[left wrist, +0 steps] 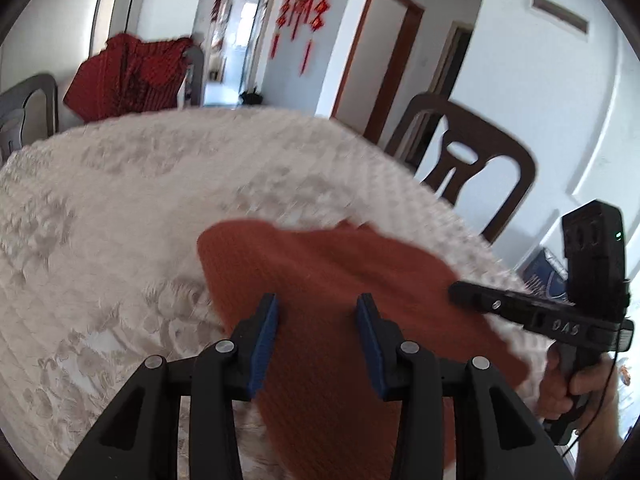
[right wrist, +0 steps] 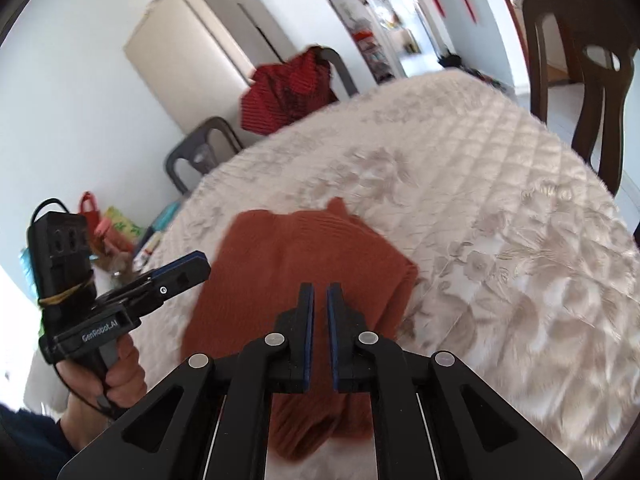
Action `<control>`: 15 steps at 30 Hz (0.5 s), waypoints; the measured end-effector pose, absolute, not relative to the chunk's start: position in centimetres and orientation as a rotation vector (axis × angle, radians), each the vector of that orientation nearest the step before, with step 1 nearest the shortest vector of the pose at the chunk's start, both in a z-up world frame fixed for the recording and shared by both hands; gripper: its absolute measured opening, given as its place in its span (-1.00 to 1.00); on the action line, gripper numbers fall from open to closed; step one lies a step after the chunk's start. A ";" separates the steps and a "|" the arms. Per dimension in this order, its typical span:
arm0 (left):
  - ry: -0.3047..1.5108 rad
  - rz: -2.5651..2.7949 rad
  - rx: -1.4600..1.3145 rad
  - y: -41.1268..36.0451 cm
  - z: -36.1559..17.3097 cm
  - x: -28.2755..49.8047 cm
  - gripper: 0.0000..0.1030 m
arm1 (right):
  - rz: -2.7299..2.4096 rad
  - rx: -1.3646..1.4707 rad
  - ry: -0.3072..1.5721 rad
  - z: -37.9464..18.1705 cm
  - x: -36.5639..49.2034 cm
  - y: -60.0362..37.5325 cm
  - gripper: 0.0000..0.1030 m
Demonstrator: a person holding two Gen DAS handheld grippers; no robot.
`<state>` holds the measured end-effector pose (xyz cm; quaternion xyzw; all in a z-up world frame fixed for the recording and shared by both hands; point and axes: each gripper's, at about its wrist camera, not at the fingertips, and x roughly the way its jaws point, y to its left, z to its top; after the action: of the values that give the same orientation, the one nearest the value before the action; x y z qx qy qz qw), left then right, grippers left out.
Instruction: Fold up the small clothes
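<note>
**Rust-red knit partly folded, both grippers empty above it**

Lying on the quilted cream tablecloth [right wrist: 500, 184], near the front edge — a rust-red knit garment [right wrist: 304, 256], already doubled into a rough rectangle, with one corner or flap poking up at the far side and a looser, bunched portion trailing toward the near edge. Not yet a tidy packet: edges uneven, near end apparently unfolded, though blur hides the detail.

Left gripper [left wrist: 318, 312] hovering over the garment's left half with jaws apart, nothing between the blue pads [left wrist: 266, 336]. Right gripper [right wrist: 320, 300] poised over the middle of the cloth with jaws nearly together — only a thin slit between them, no fabric caught in it. Each held in a hand [right wrist: 116, 376] at the table's near side.

Judged roughly midway: first folds made, at least one more fold and some squaring-up probably left. No other small clothes on the table; a dark red garment [left wrist: 128, 74] draped over a chair behind, purpose unknown.
</note>
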<state>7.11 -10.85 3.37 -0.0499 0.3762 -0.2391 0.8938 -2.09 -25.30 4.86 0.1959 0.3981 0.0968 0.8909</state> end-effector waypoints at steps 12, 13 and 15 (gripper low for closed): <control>0.775 -0.472 -0.149 -9.5 3.8 8.5 -0.20 | 0.187 0.459 0.829 4.3 -0.3 -27.1 -0.85; 0.771 -0.457 -0.147 -9.6 3.9 9.2 -0.20 | 0.174 0.453 0.833 4.3 0.3 -27.4 -0.85; 0.801 -0.437 -0.141 -9.7 3.1 10.9 -0.20 | 0.161 0.457 0.856 3.5 1.6 -27.7 -0.85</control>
<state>10.94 -9.73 3.05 -0.0682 0.3862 -0.2108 0.8954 1.65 -27.74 3.53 0.2196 0.4111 0.0772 0.8814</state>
